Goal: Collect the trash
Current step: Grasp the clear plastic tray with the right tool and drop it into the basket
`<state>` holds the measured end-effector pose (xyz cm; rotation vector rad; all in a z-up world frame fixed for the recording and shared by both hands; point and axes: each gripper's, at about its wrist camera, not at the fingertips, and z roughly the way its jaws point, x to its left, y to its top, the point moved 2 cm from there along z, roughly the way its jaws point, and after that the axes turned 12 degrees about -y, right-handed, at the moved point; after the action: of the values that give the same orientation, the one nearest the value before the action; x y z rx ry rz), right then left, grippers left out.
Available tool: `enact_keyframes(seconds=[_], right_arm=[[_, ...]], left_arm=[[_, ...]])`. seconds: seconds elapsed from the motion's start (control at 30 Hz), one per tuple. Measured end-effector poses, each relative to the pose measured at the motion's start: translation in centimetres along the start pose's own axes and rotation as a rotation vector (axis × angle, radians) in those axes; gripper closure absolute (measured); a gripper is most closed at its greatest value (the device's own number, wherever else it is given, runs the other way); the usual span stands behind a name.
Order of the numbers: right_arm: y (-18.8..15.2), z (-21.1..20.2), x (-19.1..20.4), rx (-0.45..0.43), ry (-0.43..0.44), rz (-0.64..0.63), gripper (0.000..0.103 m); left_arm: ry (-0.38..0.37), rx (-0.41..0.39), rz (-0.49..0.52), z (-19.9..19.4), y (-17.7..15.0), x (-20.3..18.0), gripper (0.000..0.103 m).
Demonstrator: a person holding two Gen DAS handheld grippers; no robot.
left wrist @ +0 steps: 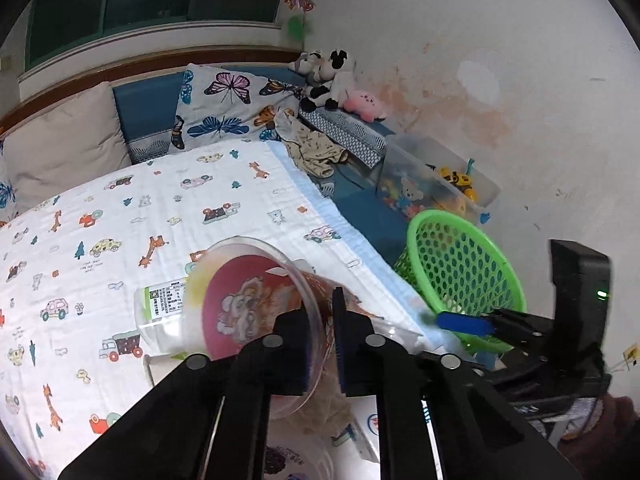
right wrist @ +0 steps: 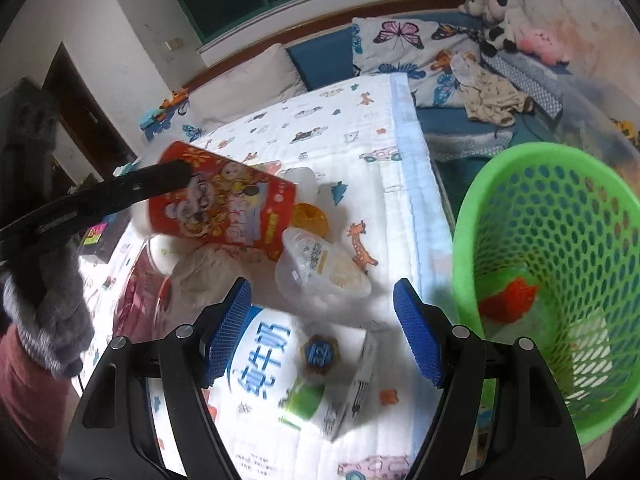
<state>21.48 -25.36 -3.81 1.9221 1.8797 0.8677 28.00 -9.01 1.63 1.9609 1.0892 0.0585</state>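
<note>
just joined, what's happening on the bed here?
A person with a handheld gripper in each hand is clearing trash off a bed. The left gripper is shut on the wall of a red printed cup, lying tilted. The right gripper hangs open above a white milk carton, gripping nothing. A green mesh basket at the bedside already holds some trash.

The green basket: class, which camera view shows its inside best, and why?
The right wrist view: the green basket faces it open-mouthed, with a red scrap visible at the bottom. The left wrist view shows the green basket tilted, its inside mostly mesh wall, partly behind the right gripper.
</note>
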Motion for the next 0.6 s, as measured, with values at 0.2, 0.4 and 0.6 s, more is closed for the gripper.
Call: enact_keyframes(seconds=[0.2, 0.4, 0.6], right_arm=[[0.7, 2.3, -0.5, 0.063, 0.028, 0.038, 0.029], [0.8, 3.9, -0.2, 0.099, 0.022, 0.04, 0.029], [0.6, 4.9, 0.5, 0.112, 0.014, 0.018, 0.037]], left_arm=[[-0.009, -0.04, -0.004, -1.3, -0.1, -0.5, 0.097], [-0.01, -0.094, -0.004, -3.3, 0.1, -0.8, 0.097], [-0.009, -0.123, -0.01, -4.5, 0.1, -0.8, 0.097]])
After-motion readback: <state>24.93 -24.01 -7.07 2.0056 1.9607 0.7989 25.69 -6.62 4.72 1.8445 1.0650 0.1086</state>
